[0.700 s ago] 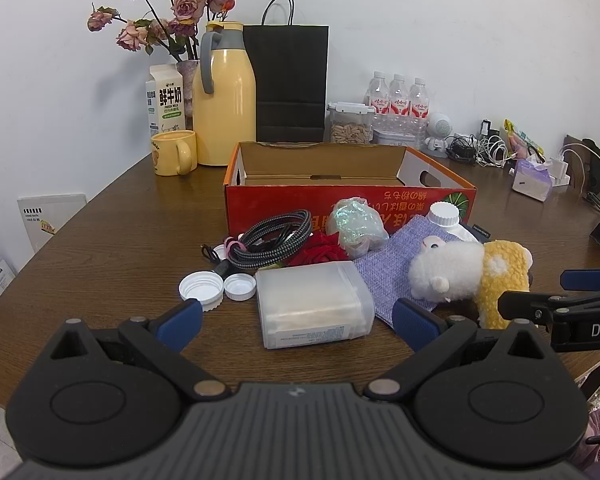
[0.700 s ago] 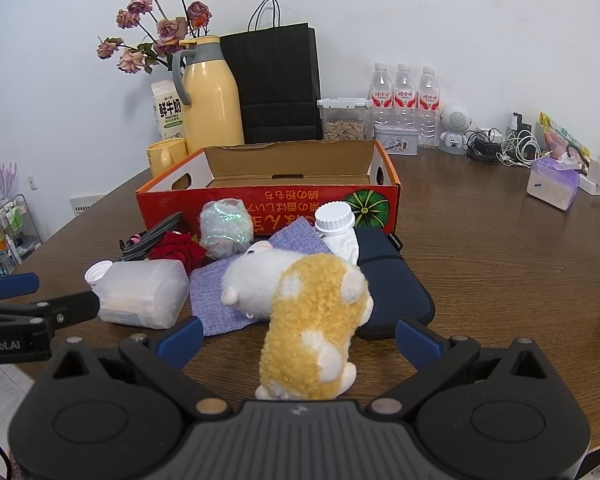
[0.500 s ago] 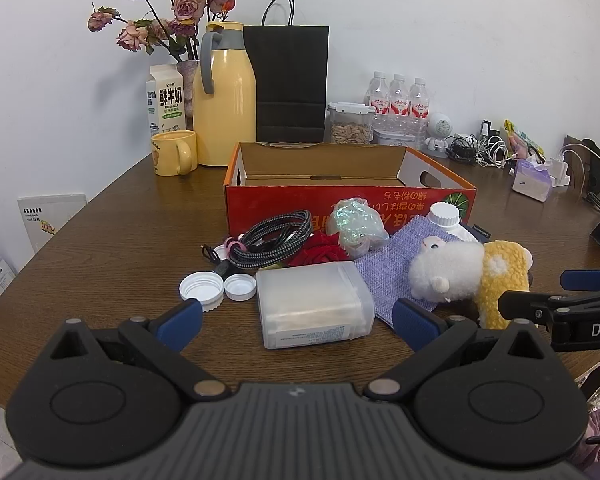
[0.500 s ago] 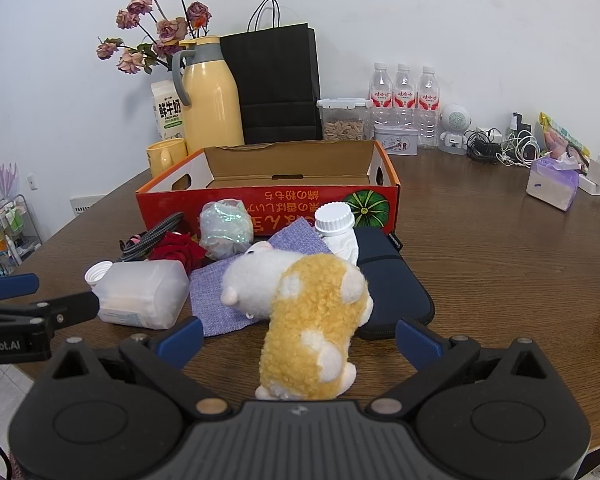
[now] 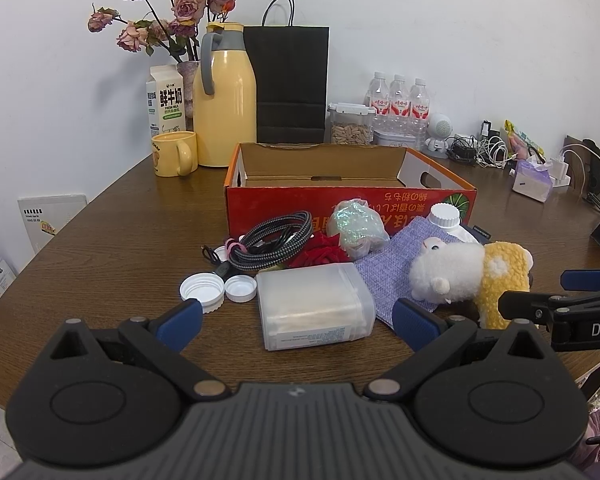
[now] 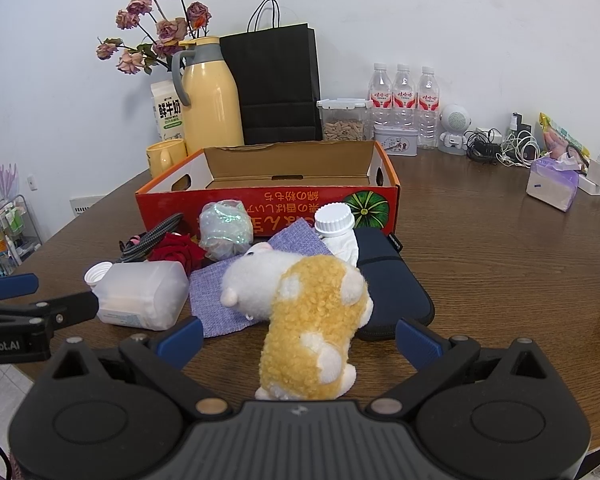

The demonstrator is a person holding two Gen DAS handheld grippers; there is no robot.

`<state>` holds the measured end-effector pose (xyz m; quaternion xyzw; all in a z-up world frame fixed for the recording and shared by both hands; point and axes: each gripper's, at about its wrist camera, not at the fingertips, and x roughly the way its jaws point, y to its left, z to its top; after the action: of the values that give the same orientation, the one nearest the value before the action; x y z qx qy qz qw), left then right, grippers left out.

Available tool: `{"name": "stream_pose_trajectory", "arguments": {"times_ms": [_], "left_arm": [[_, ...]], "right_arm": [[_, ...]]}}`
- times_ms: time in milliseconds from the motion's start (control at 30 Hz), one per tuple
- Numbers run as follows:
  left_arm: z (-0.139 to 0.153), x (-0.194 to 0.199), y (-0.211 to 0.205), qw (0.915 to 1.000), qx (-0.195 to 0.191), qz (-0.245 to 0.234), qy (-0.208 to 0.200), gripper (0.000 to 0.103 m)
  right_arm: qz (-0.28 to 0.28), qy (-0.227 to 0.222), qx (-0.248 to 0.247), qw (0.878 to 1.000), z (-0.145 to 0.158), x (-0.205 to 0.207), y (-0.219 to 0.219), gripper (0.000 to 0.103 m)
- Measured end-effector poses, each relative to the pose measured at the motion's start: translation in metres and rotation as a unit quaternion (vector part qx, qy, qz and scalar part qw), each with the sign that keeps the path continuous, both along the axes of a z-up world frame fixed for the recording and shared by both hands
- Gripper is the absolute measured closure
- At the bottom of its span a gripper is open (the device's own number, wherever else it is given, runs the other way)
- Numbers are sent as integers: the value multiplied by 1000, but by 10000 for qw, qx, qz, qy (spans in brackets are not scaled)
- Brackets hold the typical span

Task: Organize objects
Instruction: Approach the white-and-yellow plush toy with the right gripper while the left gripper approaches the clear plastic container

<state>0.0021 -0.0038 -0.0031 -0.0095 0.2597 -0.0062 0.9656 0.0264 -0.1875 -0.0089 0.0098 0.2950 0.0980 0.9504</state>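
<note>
Hovering low over the near edge of the brown table (image 5: 112, 232), I hold my left gripper (image 5: 296, 316) with its jaws spread wide and nothing between them; the frosted plastic container (image 5: 314, 304) lies on its side just ahead, in line with the gap. My right gripper (image 6: 298, 338) is spread wide as well, gripping nothing, and the yellow-and-white plush toy (image 6: 312, 312) lies between its blue fingertips (image 6: 180, 338) without touching either.

The toy's white head rests on a purple cloth (image 6: 220, 300), which spreads toward the open red cardboard box (image 5: 348, 200) standing behind the pile. Beside the toy, on its right, sits a dark blue pouch (image 6: 388, 280), and a white-capped bottle (image 6: 336, 224) stands at the pouch's far end, close to the box. A crumpled shiny bag (image 5: 356, 232) and a red fabric rose (image 5: 324, 254) sit between the container and the box. A coiled braided cable (image 5: 276, 240) lies left of the rose, with two loose white caps (image 5: 202, 290) near its end, just beside the container.

Behind the box stand a yellow jug (image 5: 224, 116), a yellow mug (image 5: 174, 154) and a black paper bag (image 5: 286, 84).
</note>
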Motion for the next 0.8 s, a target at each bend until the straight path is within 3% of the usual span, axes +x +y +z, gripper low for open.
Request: {"name": "stream_pose_trajectory", "arguments": {"times_ms": [800], "left_arm": [[1,-2,2,10000,-1,-5,3,0]], "right_arm": [[-3,2,5,10000,0,0,0,0]]}}
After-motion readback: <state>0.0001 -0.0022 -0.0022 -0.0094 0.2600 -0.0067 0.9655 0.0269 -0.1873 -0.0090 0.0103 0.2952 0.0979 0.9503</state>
